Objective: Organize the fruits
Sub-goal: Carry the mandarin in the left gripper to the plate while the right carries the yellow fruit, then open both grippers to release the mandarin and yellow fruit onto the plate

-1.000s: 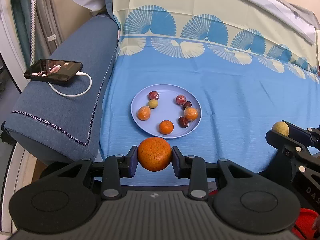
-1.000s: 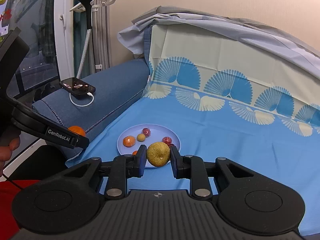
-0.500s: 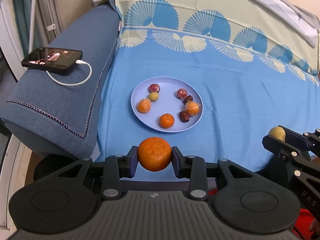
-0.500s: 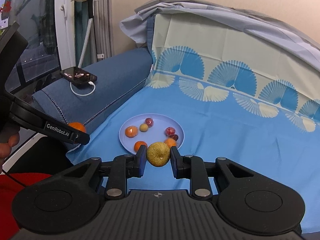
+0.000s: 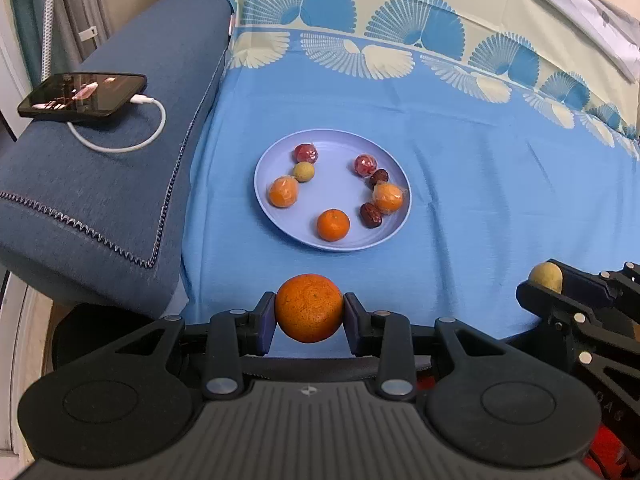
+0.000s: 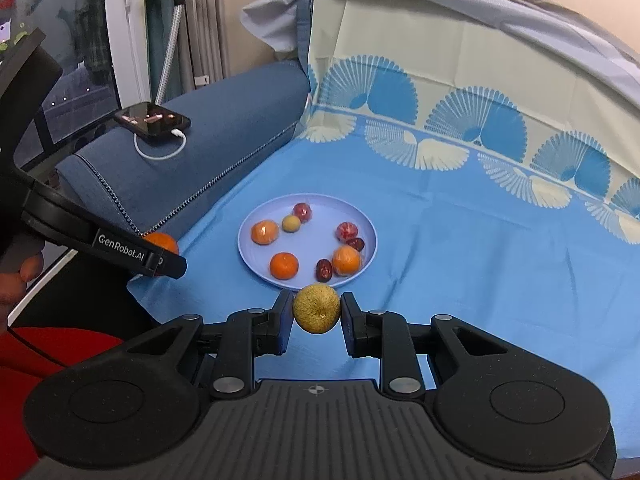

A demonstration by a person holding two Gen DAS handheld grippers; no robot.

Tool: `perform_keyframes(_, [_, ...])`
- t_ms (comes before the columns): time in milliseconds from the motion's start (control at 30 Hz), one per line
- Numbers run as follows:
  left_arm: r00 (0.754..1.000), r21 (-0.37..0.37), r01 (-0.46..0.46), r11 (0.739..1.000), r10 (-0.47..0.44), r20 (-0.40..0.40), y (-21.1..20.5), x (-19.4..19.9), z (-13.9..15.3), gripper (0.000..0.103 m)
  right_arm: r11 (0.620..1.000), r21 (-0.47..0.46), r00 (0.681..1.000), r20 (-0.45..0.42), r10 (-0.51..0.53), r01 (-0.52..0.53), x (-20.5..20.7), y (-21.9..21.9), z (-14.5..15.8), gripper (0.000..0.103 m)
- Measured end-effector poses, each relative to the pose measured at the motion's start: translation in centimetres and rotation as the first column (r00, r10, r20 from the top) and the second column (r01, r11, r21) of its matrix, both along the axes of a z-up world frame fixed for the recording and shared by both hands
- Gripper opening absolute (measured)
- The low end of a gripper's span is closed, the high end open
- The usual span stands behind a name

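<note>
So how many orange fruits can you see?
4. Three sit on the plate: left orange, front orange, right orange. The big orange is held in the left tongs. None looks hidden.

Left black two-finger gripper [image 5: 309, 317] – jaws clamped on a round orange fruit [image 5: 309, 308], angled steeply downward. Right black two-finger gripper [image 6: 316, 317] – jaws clamped on a small yellow-green fruit [image 6: 317, 308], pitched less steeply. A hand [image 6: 16, 280] grips the left handle
</note>
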State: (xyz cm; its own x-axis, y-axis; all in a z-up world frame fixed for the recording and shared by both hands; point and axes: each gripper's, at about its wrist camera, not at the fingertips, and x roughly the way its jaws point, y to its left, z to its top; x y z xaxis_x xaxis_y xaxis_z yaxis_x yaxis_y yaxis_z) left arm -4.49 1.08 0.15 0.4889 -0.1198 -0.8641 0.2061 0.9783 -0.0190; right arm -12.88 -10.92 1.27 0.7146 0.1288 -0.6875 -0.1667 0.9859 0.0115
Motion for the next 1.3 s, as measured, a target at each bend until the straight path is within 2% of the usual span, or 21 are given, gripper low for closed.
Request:
perform_keyframes(300, [1.000, -0.017, -0.015, 1.000, 0.015, 0.000, -0.1, 3.9, 0.0, 0.039, 1.000, -0.006, 0.999, -0.039, 0.006, -0.006, 3.5, 0.2, -1.1, 0.027])
perform_keyframes(567, [0.999, -0.020, -0.013, 1.000, 0.013, -0.032, -0.8, 8.8, -1.2, 0.039, 1.000, 0.023, 0.995, -0.096, 0.005, -0.002, 8.2, 0.1, -3.2, 0.027])
perform_keyframes(967, [0.996, 0.011, 0.042, 0.999, -0.041, -0.077, -3.6, 16.7, -5.6, 0.039, 0.999, 0.045, 0.986, -0.162, 0.030, -0.023, 16.5, 0.0, -7.9, 0.027])
perform_keyframes(1200, [0.996, 0.058, 0.055, 0.997, -0.051, -0.078, -4.7, 19.4, -7.8, 0.040, 0.998, 0.048, 0.982, -0.182, 0.044, -0.036, 19.7, -0.4, -10.2, 0.027])
perform_keyframes(1233, [0.996, 0.064, 0.055, 0.996, -0.051, -0.068, -4.9, 19.6, -7.9, 0.048, 0.998, 0.046, 0.983, -0.180, 0.041, -0.033, 19.9, -0.5, -10.2, 0.031])
perform_keyframes(1267, [0.997, 0.064, 0.059, 0.996, -0.055, -0.056, -4.9, 19.7, -7.8, 0.069, 0.999, 0.043, 0.983, -0.179, 0.040, -0.033, 20.2, -0.5, -10.3, 0.037])
perform_keyframes(1300, [0.997, 0.056, 0.068, 0.996, -0.066, -0.040, -4.9, 19.8, -7.6, 0.082, 0.998, 0.042, 0.983, -0.176, 0.044, -0.037, 20.4, -0.6, -10.3, 0.053])
